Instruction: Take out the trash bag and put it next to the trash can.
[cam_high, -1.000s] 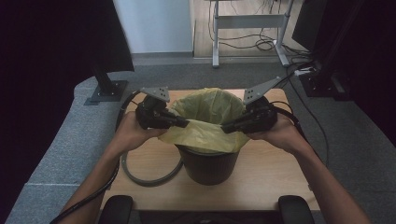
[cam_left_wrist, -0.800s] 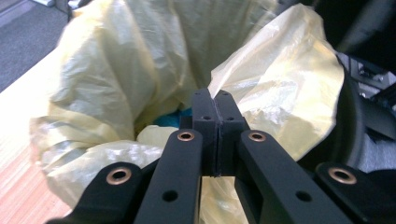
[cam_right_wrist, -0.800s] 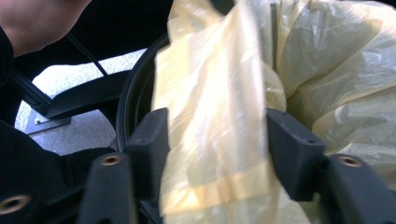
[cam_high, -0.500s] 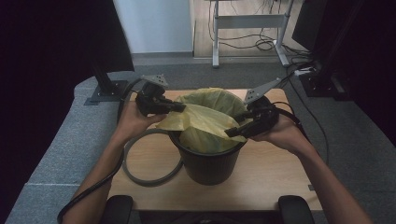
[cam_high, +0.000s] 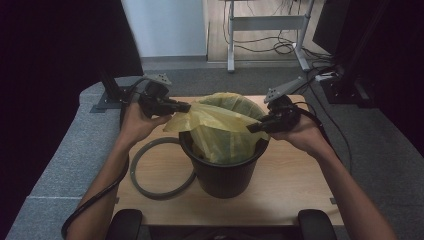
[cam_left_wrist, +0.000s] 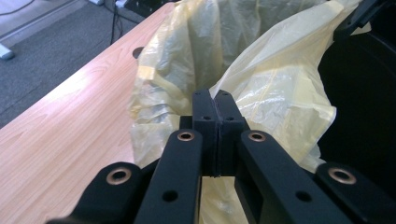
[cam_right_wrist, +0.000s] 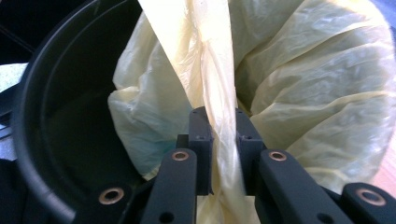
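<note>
A person stands at a pale wooden bench (cam_high: 295, 180) with a black two-jaw claw in each hand, working on a thin yellow plastic bin liner (cam_high: 220, 127) that sits in a round black plastic bucket (cam_high: 222, 172) at the middle of the bench. The left claw (cam_high: 184, 106) is closed on the liner's rim at the bucket's left side; seen from the left gripper view, its jaws are pressed together with yellow film (cam_left_wrist: 275, 93) bunched just beyond them. The right claw (cam_high: 252, 128) is clamped on a twisted strip of the liner (cam_right_wrist: 219, 93) at the opposite rim. Held at two opposite points and drawn apart, the liner's mouth spreads wide, probably so it can be folded over the bucket's edge. A grey plastic ring (cam_high: 150, 187) lies flat on the bench just left of the bucket, likely a retaining hoop set aside for clamping the liner.
</note>
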